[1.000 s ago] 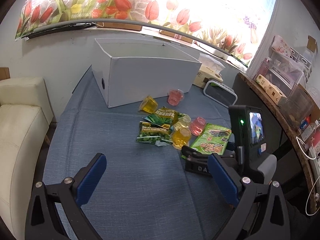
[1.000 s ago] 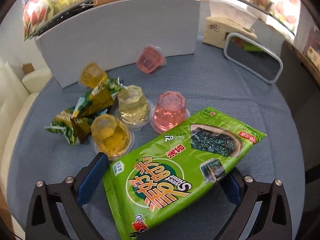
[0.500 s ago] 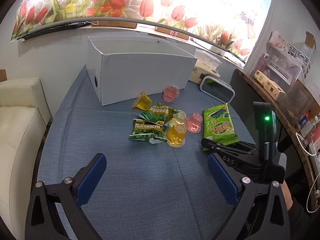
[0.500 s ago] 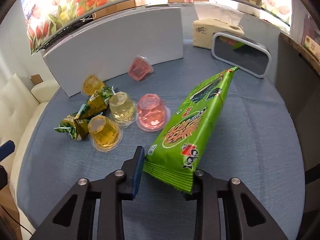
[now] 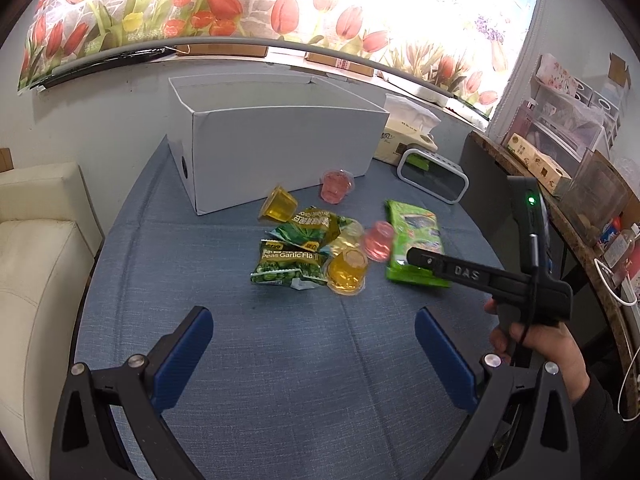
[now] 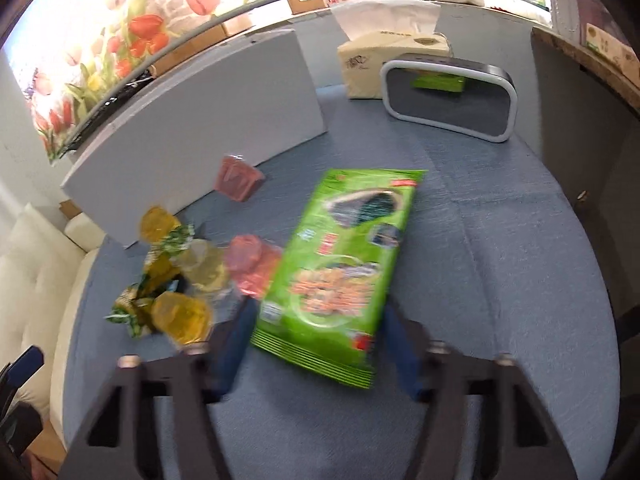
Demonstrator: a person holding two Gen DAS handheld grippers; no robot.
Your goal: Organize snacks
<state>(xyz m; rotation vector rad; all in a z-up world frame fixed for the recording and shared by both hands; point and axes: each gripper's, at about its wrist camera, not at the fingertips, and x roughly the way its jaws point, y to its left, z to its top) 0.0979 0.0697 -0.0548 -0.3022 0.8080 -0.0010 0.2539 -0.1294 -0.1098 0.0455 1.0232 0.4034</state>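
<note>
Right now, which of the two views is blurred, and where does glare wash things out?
Right wrist view: motion blur smears the green snack bag and jelly cups. Left wrist view: sharp on the snacks, but the bright tulip-print window blows out at top right; fisheye bends the white box.

The counter, covered in blue-grey cloth, spreads ahead of the left hand-held gripper. At its far edge stands an open white box. Nearer, in front of that box, lie a tipped yellow jelly cup and a pink jelly cup. Closer still sit two green pea packets, touching a yellow cup. Far right stand a tissue box and a grey speaker.
</note>
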